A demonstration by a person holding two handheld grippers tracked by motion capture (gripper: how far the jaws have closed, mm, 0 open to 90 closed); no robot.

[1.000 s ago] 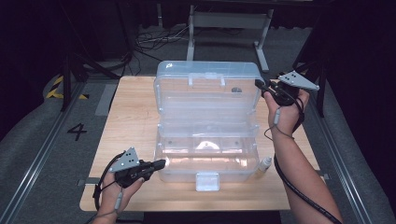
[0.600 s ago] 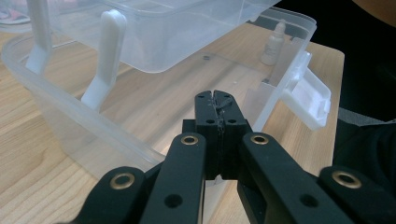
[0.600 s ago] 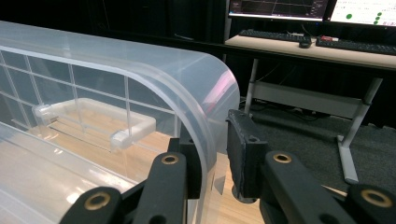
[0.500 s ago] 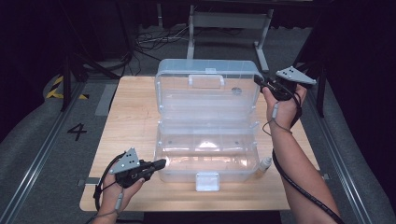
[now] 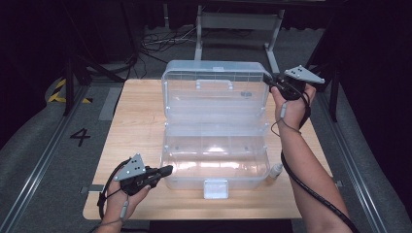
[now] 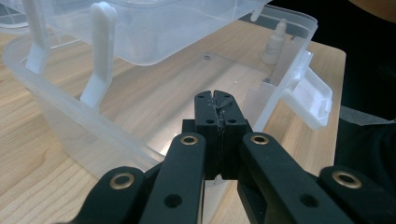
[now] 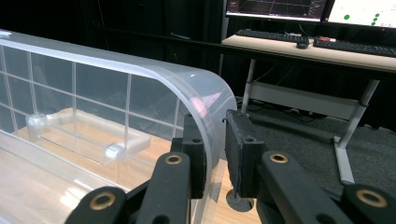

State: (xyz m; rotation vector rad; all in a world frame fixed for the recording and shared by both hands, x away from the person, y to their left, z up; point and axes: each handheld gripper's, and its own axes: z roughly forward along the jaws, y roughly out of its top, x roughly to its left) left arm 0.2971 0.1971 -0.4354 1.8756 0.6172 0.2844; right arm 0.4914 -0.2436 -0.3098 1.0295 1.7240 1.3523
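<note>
The right gripper clamps the clear toolbox lid corner (light, slick, flexy plastic); the left gripper is clenched empty.

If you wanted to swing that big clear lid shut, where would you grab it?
By the lid's thin rounded far-right corner rim, coming from its right edge: the wall is narrow enough to slip between the fingers. The right gripper already straddles it there.
</note>
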